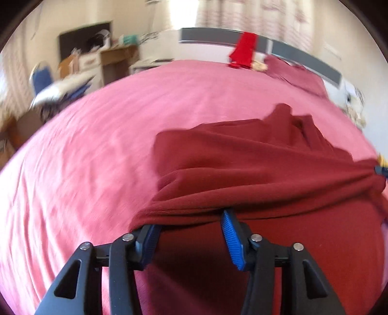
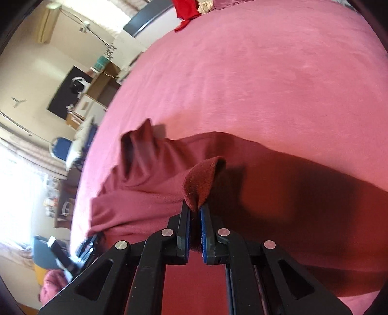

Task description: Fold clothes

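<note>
A dark red garment (image 1: 254, 169) lies bunched on the pink bedspread (image 1: 97, 145), its long axis stretched sideways between the grippers. The right gripper (image 2: 195, 209) is clamped on a corner. The left gripper (image 1: 191, 223) stands apart, cloth draped over its fingertips.

Ahead of the jaws a pink bedspread (image 1: 101, 135) fills the room's middle. Beyond its far edge hang bright curtains (image 1: 245, 14) at a sunlit window. Off to the left stand a wooden desk (image 1: 118, 60), a dark wall panel (image 1: 82, 41) and a blue chair (image 1: 42, 78).
</note>
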A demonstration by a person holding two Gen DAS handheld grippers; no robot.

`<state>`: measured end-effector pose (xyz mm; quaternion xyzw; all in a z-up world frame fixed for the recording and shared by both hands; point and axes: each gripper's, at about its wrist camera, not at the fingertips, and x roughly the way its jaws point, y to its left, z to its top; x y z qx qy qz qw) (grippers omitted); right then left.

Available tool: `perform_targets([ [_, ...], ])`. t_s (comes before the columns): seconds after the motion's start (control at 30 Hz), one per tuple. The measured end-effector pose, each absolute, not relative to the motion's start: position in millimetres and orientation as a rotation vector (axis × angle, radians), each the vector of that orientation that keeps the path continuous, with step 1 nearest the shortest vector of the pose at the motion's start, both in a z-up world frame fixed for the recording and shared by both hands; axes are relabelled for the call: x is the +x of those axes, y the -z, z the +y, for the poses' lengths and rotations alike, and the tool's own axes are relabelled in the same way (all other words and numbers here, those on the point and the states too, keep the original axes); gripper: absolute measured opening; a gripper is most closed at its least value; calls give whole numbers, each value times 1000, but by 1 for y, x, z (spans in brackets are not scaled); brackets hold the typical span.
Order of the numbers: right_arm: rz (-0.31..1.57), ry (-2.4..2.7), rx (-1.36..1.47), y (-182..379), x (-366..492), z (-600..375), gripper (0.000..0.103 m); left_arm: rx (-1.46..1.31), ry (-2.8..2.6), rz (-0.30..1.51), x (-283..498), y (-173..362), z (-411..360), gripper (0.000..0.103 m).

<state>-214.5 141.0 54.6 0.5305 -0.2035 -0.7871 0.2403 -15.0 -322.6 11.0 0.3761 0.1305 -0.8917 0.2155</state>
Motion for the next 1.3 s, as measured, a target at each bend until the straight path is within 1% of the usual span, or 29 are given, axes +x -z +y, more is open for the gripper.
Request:
perform_targets([
  [0.03,-559,2152,1453,-54,-214,139,8,1034,2471,399,-7,-10,-326,50],
  [0.17,-583,2189,1492,-46,-211,139,8,1021,2537,428,16,-8,-317,50],
  [0.27,-632,2219,1550,-37,-207,153,8,1063,2585,413,22,-7,-310,51],
  [0.4,-640,2224,1628,-23,-202,164,8,1139,2614,399,37,-7,-302,53],
  [0.47,-621,2189,1650,-20,-200,164,12,1111,2643,449,53,-13,-299,53],
  [0.57,-546,2254,1648,-30,-200,167,16,946,2612,433,69,-30,-303,53],
  [0.63,-490,2309,1642,-38,-200,169,23,880,2592,442,64,-38,-310,54],
  [0.7,-433,2417,1603,-53,-198,172,26,864,2559,454,47,-42,-318,54],
  [0.73,-404,2505,1524,-70,-195,169,26,873,2556,465,37,-39,-321,54],
  [0.8,-338,2463,1390,-94,-195,139,26,908,2544,473,17,-31,-325,54],
  [0.93,-185,2072,1308,-108,-200,12,26,975,2500,476,9,0,-320,54],
  [0.97,-154,1971,1310,-106,-200,-25,26,955,2506,484,12,2,-319,54],
  [1.03,-82,1836,1356,-96,-196,-101,26,909,2521,500,18,4,-316,55],
  [1.17,50,1715,1451,-70,-201,-212,26,896,2539,553,22,8,-321,56],
  [1.3,61,1676,1617,-43,-215,-263,26,878,2549,569,24,10,-322,56],
])
